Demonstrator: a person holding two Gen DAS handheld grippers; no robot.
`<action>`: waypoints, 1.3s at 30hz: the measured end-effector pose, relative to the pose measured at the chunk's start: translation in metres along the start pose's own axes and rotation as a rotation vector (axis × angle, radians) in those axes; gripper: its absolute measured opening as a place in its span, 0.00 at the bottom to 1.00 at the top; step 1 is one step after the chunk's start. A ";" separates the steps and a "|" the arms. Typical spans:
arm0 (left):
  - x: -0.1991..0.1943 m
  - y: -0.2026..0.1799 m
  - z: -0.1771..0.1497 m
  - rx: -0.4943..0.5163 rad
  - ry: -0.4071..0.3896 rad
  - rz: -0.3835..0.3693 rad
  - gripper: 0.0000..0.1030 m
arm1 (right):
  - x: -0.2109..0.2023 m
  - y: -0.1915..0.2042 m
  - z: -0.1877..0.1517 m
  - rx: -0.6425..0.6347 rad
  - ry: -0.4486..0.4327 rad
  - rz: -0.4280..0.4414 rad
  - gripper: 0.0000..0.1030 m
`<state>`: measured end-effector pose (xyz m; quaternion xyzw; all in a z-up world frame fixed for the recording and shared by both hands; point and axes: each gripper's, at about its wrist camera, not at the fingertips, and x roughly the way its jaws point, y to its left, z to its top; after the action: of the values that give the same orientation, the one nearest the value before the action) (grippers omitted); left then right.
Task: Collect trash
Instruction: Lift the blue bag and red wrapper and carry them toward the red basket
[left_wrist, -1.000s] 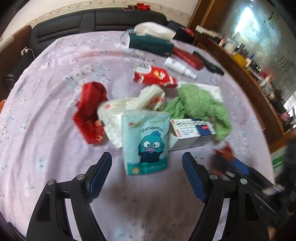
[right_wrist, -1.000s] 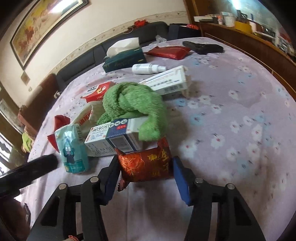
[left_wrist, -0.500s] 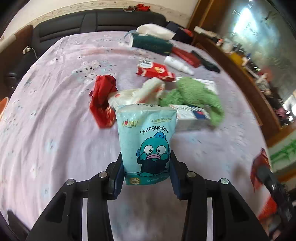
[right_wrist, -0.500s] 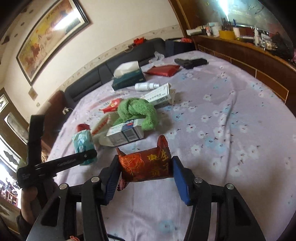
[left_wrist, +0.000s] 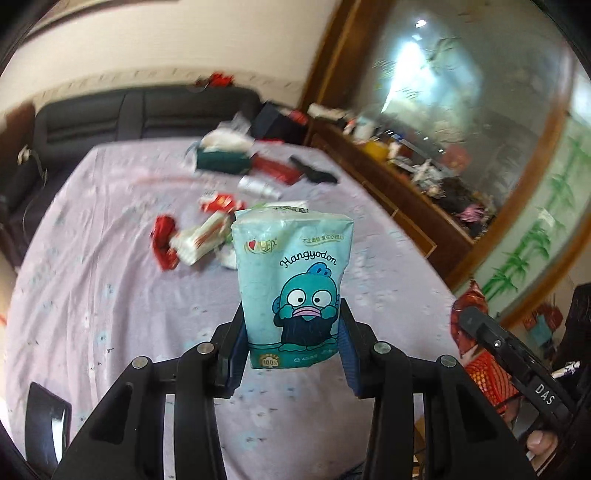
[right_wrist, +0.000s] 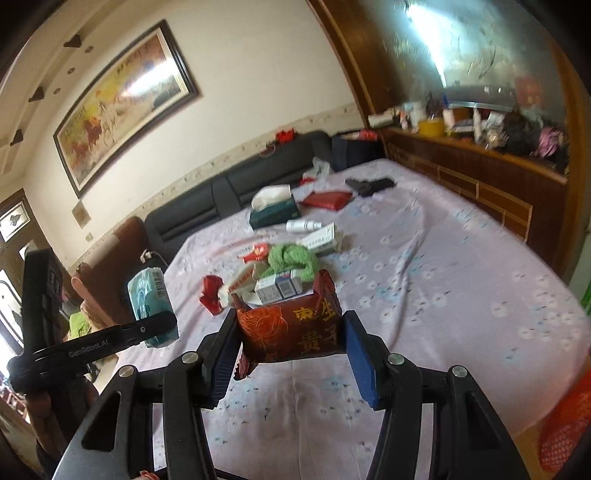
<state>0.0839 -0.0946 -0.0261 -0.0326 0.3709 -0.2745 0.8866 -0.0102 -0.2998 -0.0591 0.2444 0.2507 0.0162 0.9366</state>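
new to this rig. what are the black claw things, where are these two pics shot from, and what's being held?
No robot here: a person holds a hand-held two-finger gripper in each hand, each with a fisheye camera looking along its fingers.

Left wrist view: the left gripper is shut on a blue tissue pack with a cartoon fish, lifted off the table.

Right wrist view: the right gripper is shut on a red-brown wrapper with gold characters. At its left edge you see the other gripper holding the same pack.

On the lilac flowered cloth: a green towel, a medicine box, red wrappers, a tissue box, a white bottle.
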 end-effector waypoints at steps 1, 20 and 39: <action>-0.007 -0.006 -0.002 0.014 -0.012 -0.006 0.40 | -0.008 0.002 0.000 -0.004 -0.011 -0.003 0.57; -0.087 -0.057 -0.028 0.150 -0.153 -0.023 0.40 | -0.130 0.024 -0.015 -0.036 -0.194 -0.059 0.57; -0.095 -0.075 -0.034 0.186 -0.163 -0.078 0.40 | -0.178 0.016 -0.019 -0.008 -0.278 -0.127 0.57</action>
<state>-0.0286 -0.1047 0.0299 0.0134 0.2692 -0.3384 0.9016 -0.1732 -0.3042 0.0156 0.2243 0.1336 -0.0759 0.9623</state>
